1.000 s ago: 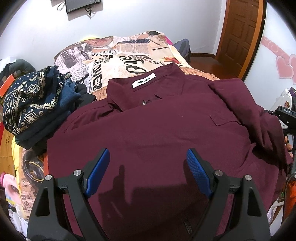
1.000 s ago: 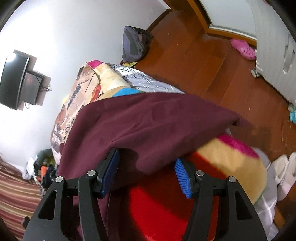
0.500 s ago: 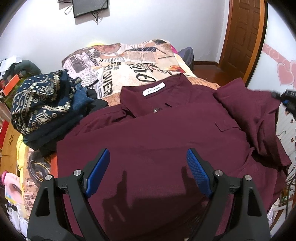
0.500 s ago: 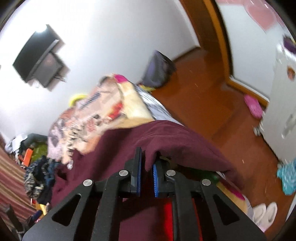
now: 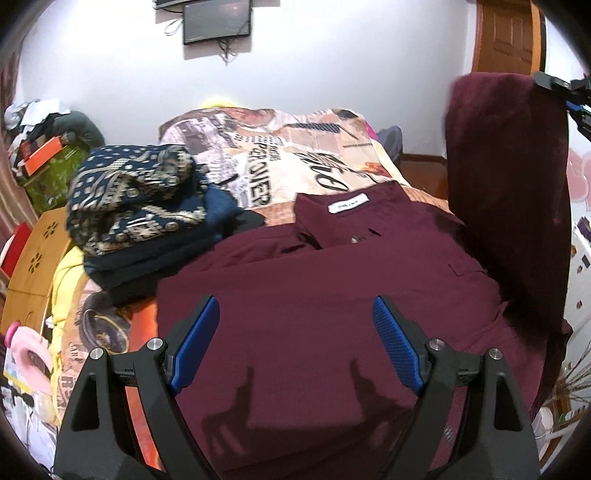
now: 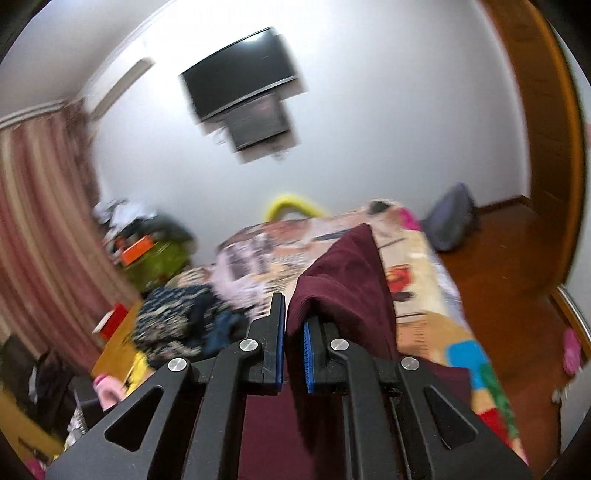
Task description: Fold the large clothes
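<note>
1. Your left gripper [image 5: 291,347]: black frame, blue ribbed pads, jaws spread wide and holding nothing. It hangs above the lower front of the garment.
2. Dark maroon collared button shirt [image 5: 314,295]: laid face up on the bed directly under and ahead of your left jaws, collar at the far end with a white rectangular neck label [image 5: 348,203] showing. A small chest pocket flap lies ahead and to the right of the right jaw.
3. Your right gripper [image 6: 293,345]: jaws pressed nearly together, pinching a fold of the maroon shirt's sleeve [image 6: 347,284]. The cloth rises between the pads and drapes over the right-hand jaw. In the left view the lifted sleeve [image 5: 506,192] hangs as a tall panel, far right of your left jaws.
4. Stack of folded navy garments with a gold-patterned piece on top [image 5: 136,199]: ahead and left of your left jaws, touching the shirt's left shoulder.
5. Newspaper-print bed cover [image 5: 266,158]: beyond the collar.
6. Dark wall-mounted flat screen [image 5: 216,16]: farthest, above the bed.
</note>
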`<state>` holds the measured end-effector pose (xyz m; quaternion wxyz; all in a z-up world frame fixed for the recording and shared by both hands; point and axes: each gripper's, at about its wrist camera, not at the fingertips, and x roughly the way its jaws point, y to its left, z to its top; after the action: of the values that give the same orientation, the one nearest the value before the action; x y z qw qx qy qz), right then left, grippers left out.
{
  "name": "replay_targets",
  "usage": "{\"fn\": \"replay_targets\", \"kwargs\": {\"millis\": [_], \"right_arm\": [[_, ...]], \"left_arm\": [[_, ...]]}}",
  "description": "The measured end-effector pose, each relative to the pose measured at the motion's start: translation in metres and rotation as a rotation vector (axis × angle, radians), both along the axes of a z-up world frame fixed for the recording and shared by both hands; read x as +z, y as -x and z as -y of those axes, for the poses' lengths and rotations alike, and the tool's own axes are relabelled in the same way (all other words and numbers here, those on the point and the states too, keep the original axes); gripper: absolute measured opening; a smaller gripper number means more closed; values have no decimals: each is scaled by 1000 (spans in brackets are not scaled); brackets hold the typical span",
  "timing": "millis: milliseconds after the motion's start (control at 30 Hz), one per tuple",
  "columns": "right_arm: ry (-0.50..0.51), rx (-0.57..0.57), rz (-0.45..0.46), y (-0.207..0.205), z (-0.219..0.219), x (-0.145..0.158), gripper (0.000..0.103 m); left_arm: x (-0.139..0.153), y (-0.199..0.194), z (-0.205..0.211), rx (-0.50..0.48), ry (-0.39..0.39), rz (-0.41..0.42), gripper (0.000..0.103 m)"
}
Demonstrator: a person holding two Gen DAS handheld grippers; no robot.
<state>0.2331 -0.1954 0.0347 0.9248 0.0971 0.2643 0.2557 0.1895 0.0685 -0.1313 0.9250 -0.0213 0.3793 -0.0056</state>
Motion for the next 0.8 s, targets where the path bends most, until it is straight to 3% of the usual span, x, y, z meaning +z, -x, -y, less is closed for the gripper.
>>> {"fn": "replay_targets", "kwargs": {"millis": [167, 367, 633, 800], "right_arm": [[37, 132, -79, -9, -62, -31, 7], [150, 280, -266, -6, -119, -102, 7], [313, 393, -410, 16, -141, -162, 8], [410, 418, -549, 24, -142, -188, 16]], "left_arm": [[5, 18, -27, 49, 11, 24, 84], [-2, 33, -53, 106, 18, 4, 84], [-12, 39, -54, 119, 6, -32, 84], [-10, 36, -40, 89, -11, -36, 84]]}}
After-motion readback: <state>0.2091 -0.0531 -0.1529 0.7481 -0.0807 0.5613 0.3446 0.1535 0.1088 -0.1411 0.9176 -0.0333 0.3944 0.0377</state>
